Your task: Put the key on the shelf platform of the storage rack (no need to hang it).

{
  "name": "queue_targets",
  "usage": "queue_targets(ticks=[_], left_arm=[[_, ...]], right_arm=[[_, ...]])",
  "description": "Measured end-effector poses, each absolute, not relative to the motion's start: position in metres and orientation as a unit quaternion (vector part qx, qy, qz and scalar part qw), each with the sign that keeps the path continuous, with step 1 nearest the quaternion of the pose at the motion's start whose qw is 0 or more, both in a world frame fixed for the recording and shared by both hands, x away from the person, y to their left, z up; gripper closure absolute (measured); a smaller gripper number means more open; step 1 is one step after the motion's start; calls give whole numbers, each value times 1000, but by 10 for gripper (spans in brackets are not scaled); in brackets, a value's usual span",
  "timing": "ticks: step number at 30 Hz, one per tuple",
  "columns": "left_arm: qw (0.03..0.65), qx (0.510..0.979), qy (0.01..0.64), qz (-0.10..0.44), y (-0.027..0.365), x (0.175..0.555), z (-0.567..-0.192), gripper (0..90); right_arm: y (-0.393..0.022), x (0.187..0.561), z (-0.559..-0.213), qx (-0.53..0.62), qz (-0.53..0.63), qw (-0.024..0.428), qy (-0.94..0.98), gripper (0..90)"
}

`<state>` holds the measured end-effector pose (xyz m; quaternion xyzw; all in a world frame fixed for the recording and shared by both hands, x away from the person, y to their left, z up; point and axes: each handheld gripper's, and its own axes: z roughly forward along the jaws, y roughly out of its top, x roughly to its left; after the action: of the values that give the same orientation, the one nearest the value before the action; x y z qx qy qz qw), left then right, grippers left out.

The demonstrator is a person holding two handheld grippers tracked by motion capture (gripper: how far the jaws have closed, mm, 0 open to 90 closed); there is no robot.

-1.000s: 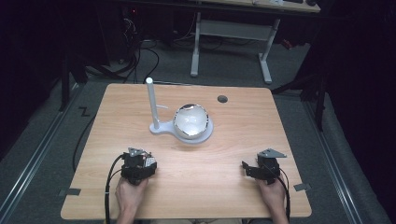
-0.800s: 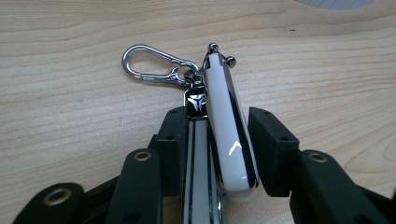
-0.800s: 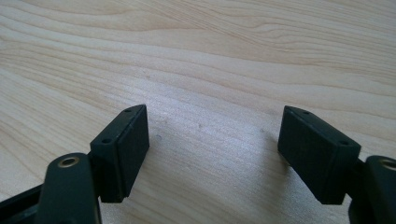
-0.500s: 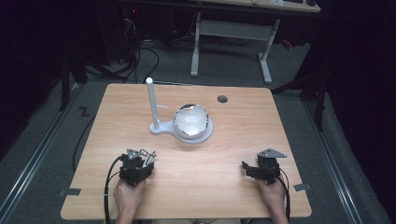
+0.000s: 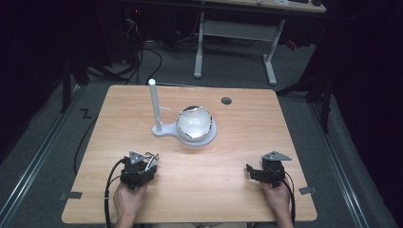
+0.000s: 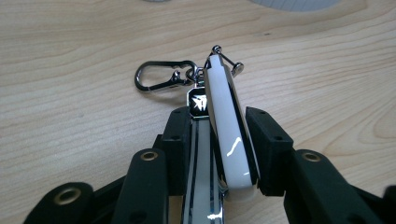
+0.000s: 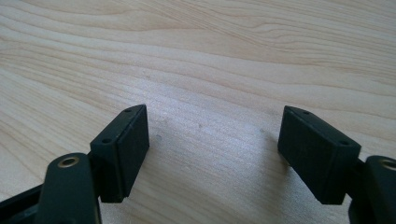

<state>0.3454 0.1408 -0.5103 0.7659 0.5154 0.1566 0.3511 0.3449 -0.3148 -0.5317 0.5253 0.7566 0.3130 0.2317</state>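
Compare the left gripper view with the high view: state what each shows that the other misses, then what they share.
Left gripper view alone: the detail of the key fob clamped between the jaws, its black carabiner clip and a small emblem tag. High view alone: the white stand with its upright post and shiny dome, the right gripper with jaws apart, both hands, the floor and far desk. Shared: the left gripper, its held fob, and the wooden table.
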Motion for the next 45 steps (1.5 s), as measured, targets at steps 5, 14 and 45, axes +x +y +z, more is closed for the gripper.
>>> queue_targets(ticks=[5, 14, 45], left_arm=[[364, 766, 507, 152, 144, 343, -502, 629], [377, 771, 487, 162, 145, 339, -485, 633], [431, 781, 434, 125, 135, 349, -443, 629]], right_arm=[[-315, 345, -532, 526, 313, 232, 757, 250], [-315, 345, -532, 527, 313, 231, 756, 250], [-315, 344, -532, 528, 313, 231, 755, 246]])
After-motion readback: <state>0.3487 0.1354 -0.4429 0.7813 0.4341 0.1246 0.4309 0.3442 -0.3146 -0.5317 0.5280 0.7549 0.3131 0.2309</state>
